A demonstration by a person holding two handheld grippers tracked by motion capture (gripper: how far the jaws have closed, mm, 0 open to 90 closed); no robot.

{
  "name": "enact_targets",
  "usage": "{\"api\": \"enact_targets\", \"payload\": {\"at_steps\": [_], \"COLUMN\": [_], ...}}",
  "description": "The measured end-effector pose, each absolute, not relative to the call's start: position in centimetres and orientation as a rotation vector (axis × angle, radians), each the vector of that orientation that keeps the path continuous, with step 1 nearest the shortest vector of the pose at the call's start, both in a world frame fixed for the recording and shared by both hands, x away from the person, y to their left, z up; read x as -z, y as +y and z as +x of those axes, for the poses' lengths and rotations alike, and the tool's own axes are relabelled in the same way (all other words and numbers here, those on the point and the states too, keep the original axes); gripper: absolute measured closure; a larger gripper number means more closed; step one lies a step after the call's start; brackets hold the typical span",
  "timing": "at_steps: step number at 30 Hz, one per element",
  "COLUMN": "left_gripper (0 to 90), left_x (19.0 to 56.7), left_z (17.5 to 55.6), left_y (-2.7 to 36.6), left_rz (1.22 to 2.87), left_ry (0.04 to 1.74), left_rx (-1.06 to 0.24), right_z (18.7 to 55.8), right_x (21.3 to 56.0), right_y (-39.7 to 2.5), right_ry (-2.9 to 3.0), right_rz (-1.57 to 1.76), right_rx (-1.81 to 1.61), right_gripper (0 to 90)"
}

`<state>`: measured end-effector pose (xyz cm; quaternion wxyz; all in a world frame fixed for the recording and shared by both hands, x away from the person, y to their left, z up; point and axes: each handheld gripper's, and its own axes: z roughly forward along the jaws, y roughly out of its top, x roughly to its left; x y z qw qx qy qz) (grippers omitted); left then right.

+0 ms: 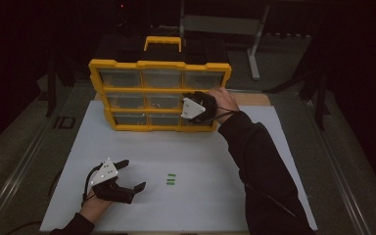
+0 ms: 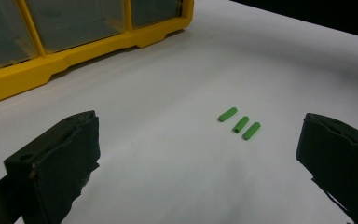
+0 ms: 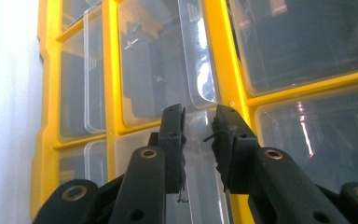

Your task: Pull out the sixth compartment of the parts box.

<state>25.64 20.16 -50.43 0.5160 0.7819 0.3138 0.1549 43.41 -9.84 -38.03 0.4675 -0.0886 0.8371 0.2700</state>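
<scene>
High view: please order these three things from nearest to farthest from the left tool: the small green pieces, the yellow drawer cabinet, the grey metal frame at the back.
1. The small green pieces, on the white sheet just right of the left tool.
2. The yellow drawer cabinet, standing at the sheet's far edge.
3. The grey metal frame, behind the cabinet, far right.

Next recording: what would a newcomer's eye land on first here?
The yellow drawer cabinet at the far side of the white table, with the right claw closed on the clear pull of one of its right-hand drawers. Nearer, small green pieces lie ahead of the open left claw.
</scene>
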Motion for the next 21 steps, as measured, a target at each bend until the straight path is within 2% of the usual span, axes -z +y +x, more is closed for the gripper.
{"api": "enact_targets", "payload": {"at_steps": [21], "left_gripper": [0.0], "left_x": [50.4], "left_z": [25.6], "left_y": [20.2], "left_rz": [1.877], "left_ry": [0.753], "left_rx": [-0.373], "right_z": [42.2], "right_x": [37.4], "right_y": [-10.3], "right_ry": [2.103], "right_rz": [-0.258], "right_rx": [-0.675], "right_gripper": [74.1]}}
